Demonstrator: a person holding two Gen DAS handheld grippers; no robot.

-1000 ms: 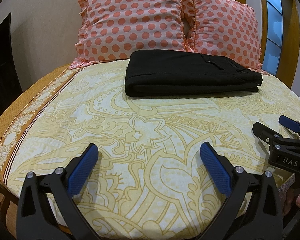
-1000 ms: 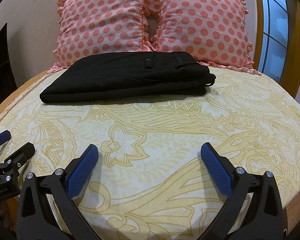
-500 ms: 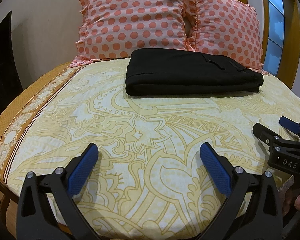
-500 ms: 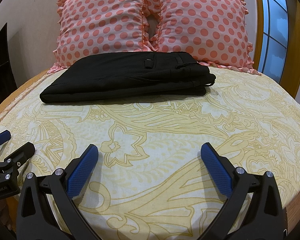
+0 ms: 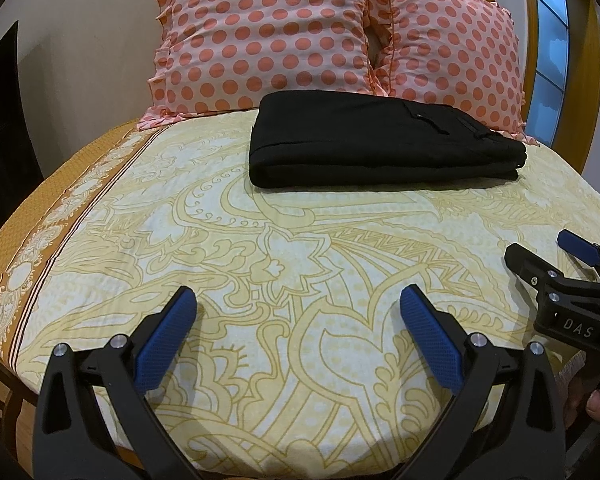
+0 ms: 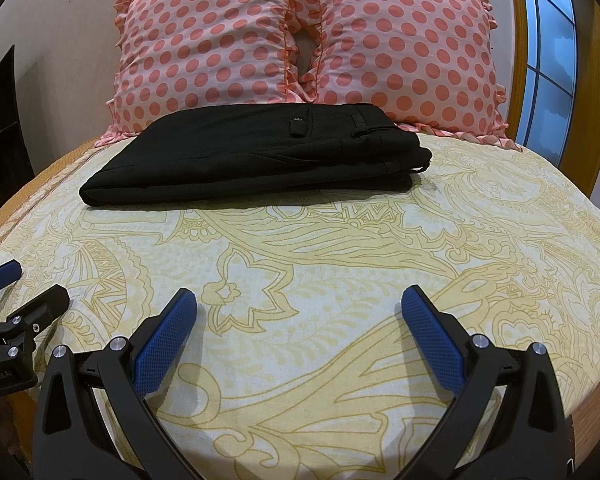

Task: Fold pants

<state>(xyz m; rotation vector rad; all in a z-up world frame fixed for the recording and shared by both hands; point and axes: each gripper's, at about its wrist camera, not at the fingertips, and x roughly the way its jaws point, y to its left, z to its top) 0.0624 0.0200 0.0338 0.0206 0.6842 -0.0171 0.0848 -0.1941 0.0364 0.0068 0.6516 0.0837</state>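
Black pants point(image 5: 380, 140) lie folded into a flat rectangle at the far side of the bed, just in front of the pillows; they also show in the right wrist view point(image 6: 260, 156). My left gripper point(image 5: 298, 300) is open and empty, low over the near part of the bed, well short of the pants. My right gripper point(image 6: 300, 300) is open and empty, beside it to the right. The right gripper shows at the right edge of the left wrist view point(image 5: 556, 256); the left gripper shows at the left edge of the right wrist view point(image 6: 24, 288).
The bed has a yellow patterned sheet point(image 5: 300, 248) with an orange border on the left point(image 5: 40, 216). Two pink polka-dot pillows point(image 6: 204, 48) point(image 6: 408, 52) stand against the wall behind the pants. A window point(image 6: 548, 60) is at the right.
The left wrist view has shifted slightly, so the pants sit a little higher in it. The pants and both open grippers are otherwise unchanged.
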